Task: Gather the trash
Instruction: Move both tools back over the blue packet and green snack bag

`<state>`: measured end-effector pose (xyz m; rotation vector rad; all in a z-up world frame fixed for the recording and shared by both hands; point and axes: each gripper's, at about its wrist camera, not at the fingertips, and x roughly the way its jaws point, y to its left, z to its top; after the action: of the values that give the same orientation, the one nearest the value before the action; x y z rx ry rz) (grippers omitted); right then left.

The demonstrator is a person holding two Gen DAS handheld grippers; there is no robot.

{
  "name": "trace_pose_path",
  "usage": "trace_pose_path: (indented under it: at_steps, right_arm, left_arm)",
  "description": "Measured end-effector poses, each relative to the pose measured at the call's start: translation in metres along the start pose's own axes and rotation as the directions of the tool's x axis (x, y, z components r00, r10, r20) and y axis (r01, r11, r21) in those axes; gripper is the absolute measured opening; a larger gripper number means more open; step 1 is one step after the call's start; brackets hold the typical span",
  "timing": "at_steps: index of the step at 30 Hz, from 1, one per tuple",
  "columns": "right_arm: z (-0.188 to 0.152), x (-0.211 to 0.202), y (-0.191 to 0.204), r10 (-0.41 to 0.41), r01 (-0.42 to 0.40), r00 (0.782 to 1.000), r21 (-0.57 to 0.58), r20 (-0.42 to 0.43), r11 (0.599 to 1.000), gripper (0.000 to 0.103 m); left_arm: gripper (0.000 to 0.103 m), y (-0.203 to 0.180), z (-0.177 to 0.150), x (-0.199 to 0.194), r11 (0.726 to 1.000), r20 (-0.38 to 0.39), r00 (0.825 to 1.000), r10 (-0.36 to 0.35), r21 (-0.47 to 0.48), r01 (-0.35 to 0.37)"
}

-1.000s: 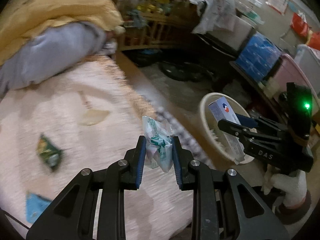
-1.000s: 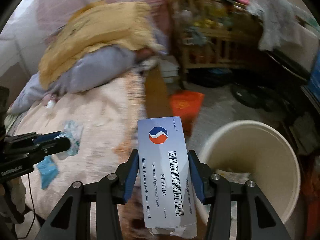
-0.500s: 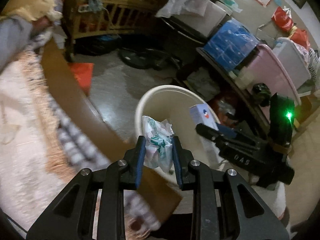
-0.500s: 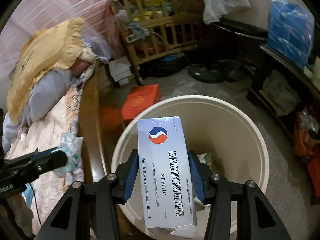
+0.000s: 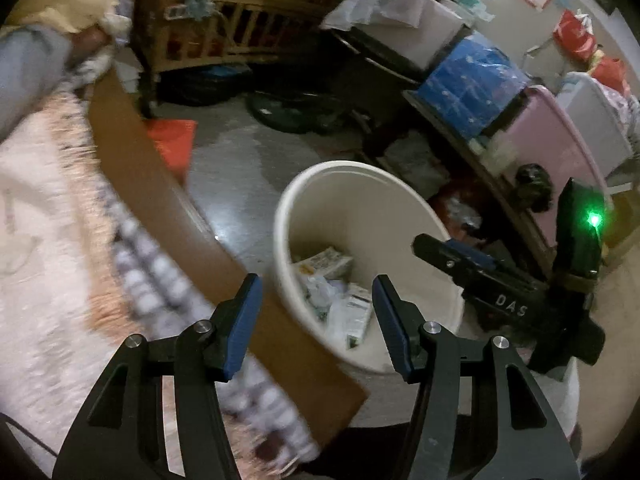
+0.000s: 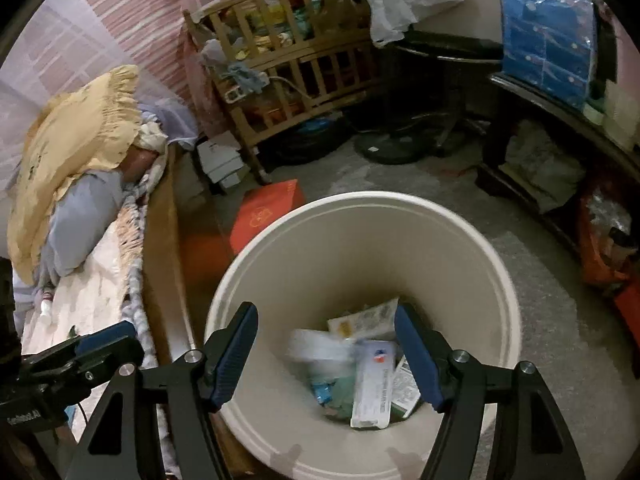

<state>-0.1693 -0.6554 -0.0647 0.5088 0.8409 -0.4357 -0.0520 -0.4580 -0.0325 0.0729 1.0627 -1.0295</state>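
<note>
Right gripper [image 6: 326, 354] hangs over the cream bin [image 6: 500, 280], jaws opening, blue pads apart with nothing between them. Straight down past the fingers, the white tablet box [image 6: 374, 384] lies on the bin's bottom among the other trash, blurred, its red-and-blue logo up. A crumpled white wrapper [image 6: 316, 350] sits at its ten o'clock, a printed carton [image 6: 362, 318] at twelve, a teal scrap [image 6: 326, 390] at nine.

Over to the left gripper [image 5: 316, 318]: jaws opening too, pads apart and empty, aimed at the near left rim of the same bin [image 5: 288, 216]. Trash shows inside between its fingers, a pale wrapper [image 5: 354, 314] and a carton [image 5: 324, 260]. At three o'clock in this view the right gripper's black body comes in with a green light [image 5: 595, 220] glowing.

The bed's brown wooden edge [image 5: 132, 128] runs from seven toward eleven o'clock, touching the bin's left side or just beside it, I cannot tell which. Pink bedding [image 5: 48, 208] lies beyond that edge. A red box [image 6: 268, 210] rests on the floor at the bin's eleven o'clock. Further back, a wooden crib [image 6: 288, 64] stuffed with things at twelve, and a blue wrapped pack [image 6: 548, 36] at two.
</note>
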Motion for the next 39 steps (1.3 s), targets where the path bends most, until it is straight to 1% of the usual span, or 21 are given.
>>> trace_pose_path:
  at_steps: [2,3,4,7,12,16,22,24,26,29,32,34,36,39]
  right_arm:
    - [-0.003,0.001,0.009,0.012,-0.012,1.000,-0.016,-0.006,1.000,0.068]
    - [-0.004,0.002,0.014,0.020,-0.020,1.000,-0.023,-0.009,1.000,0.068]
    - [-0.006,0.002,0.020,0.034,-0.035,0.999,-0.031,-0.014,0.999,0.068]
    - [-0.011,0.004,0.039,0.061,-0.063,0.998,-0.062,-0.026,0.996,0.068]
    - [-0.021,0.005,0.080,0.115,-0.120,0.992,-0.125,-0.046,0.985,0.068]
    - [-0.029,0.006,0.115,0.156,-0.165,0.986,-0.176,-0.064,0.970,0.069]
    - [-0.045,0.015,0.171,0.224,-0.249,0.967,-0.243,-0.124,0.938,0.070]
    - [-0.052,0.019,0.192,0.256,-0.289,0.955,-0.267,-0.152,0.919,0.070]
    - [-0.060,0.024,0.216,0.290,-0.336,0.938,-0.297,-0.187,0.894,0.070]
    - [-0.068,0.031,0.247,0.319,-0.383,0.919,-0.333,-0.231,0.862,0.071]
    - [-0.075,0.037,0.275,0.329,-0.407,0.908,-0.363,-0.258,0.838,0.071]
    - [-0.078,0.040,0.291,0.343,-0.427,0.899,-0.370,-0.272,0.825,0.071]
    - [-0.079,0.041,0.301,0.350,-0.440,0.892,-0.379,-0.285,0.814,0.071]
    - [-0.085,0.042,0.321,0.361,-0.462,0.882,-0.407,-0.303,0.788,0.073]
  left_arm:
    - [0.056,0.008,-0.006,-0.012,0.999,0.020,0.999,0.032,-0.011,-0.031]
    - [0.056,0.012,-0.008,-0.018,0.998,0.027,0.998,0.059,-0.016,-0.059]
    - [0.056,0.016,-0.011,-0.025,0.995,0.035,0.995,0.094,-0.021,-0.094]
    - [0.056,0.029,-0.023,-0.041,0.989,0.045,0.988,0.146,-0.034,-0.144]
    - [0.056,0.050,-0.043,-0.061,0.978,0.050,0.978,0.203,-0.055,-0.200]
    - [0.056,0.074,-0.066,-0.079,0.966,0.036,0.970,0.240,-0.105,-0.235]
    - [0.056,0.115,-0.105,-0.106,0.944,0.003,0.957,0.290,-0.168,-0.286]
    - [0.056,0.125,-0.116,-0.116,0.935,-0.007,0.952,0.305,-0.191,-0.301]
    - [0.056,0.138,-0.130,-0.131,0.924,-0.008,0.948,0.318,-0.223,-0.312]
    - [0.056,0.156,-0.148,-0.152,0.901,-0.007,0.939,0.343,-0.281,-0.331]
    - [0.056,0.172,-0.166,-0.163,0.876,-0.029,0.927,0.375,-0.316,-0.364]
    - [0.056,0.187,-0.176,-0.163,0.861,-0.066,0.920,0.386,-0.334,-0.385]
    - [0.056,0.206,-0.187,-0.167,0.838,-0.097,0.909,0.404,-0.359,-0.411]
    - [0.056,0.230,-0.198,-0.185,0.808,-0.101,0.892,0.441,-0.389,-0.443]
